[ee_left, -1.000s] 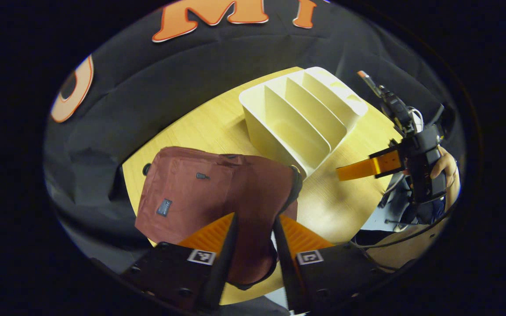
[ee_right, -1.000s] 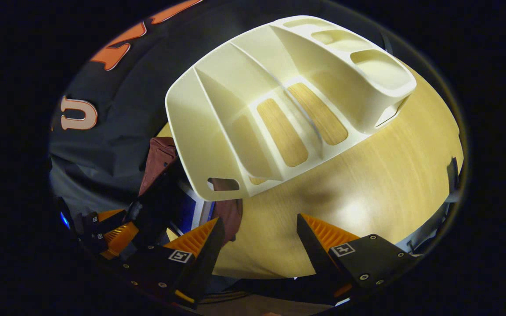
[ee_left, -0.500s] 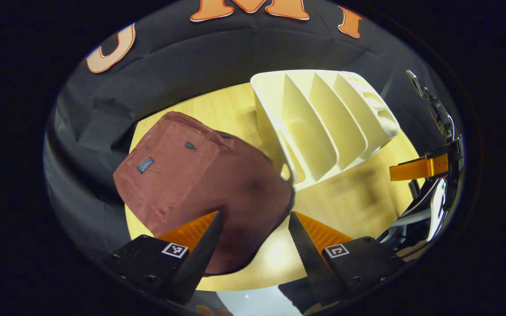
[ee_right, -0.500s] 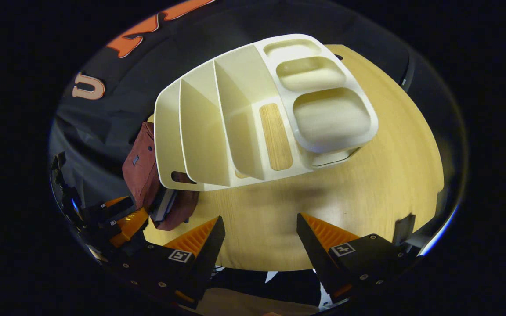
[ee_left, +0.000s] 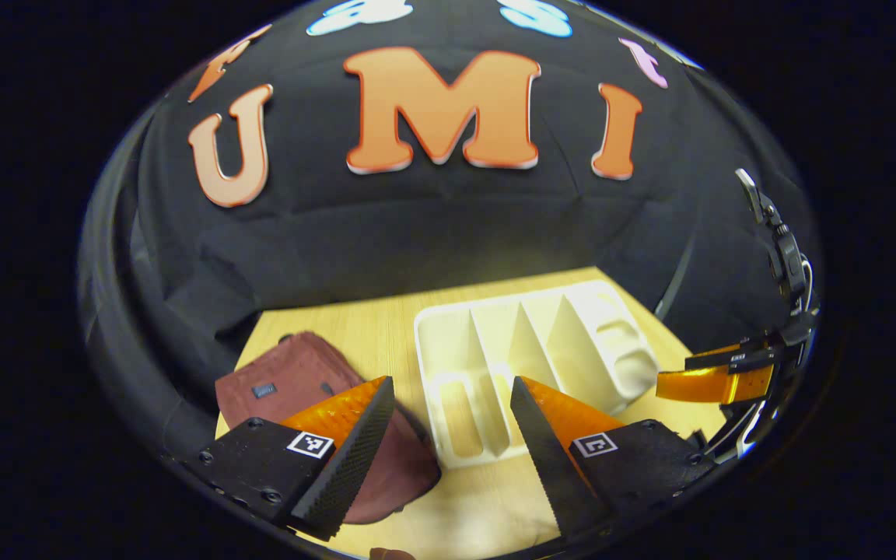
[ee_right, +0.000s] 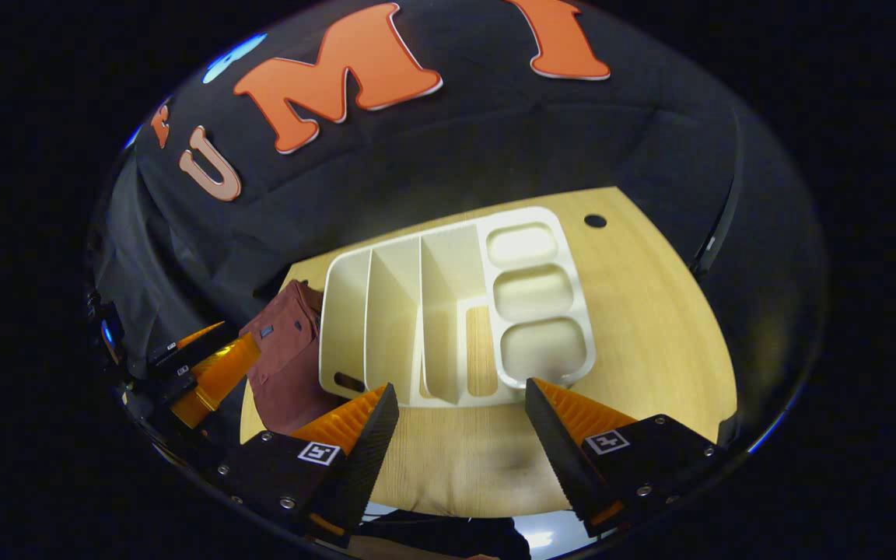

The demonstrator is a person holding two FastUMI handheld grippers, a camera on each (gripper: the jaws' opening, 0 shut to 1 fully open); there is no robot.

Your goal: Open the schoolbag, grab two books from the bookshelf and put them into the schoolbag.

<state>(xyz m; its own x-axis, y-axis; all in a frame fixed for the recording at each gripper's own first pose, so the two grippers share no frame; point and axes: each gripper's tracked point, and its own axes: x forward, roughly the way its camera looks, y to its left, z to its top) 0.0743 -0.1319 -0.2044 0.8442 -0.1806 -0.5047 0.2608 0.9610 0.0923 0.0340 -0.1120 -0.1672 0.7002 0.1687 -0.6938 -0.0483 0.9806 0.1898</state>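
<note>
Left gripper view: my left tongs (ee_left: pixel 444 435) spread, empty | schoolbag (ee_left: pixel 300 389) just ahead-left on counter (ee_left: pixel 386 334), nearer them | right tongs (ee_right: pixel 456 439) spread, facing bookshelf (ee_right: pixel 386 311), its slots bare.

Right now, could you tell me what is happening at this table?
A person holds a gripper in each hand above a wooden table. The left gripper and the right gripper are both open and hold nothing. A dark red schoolbag lies on the table beside a cream bookshelf, whose slots look empty, with no books in sight. Both grippers hang clear of bag and shelf, so the packing looks finished, though the bag's inside is hidden.
</note>
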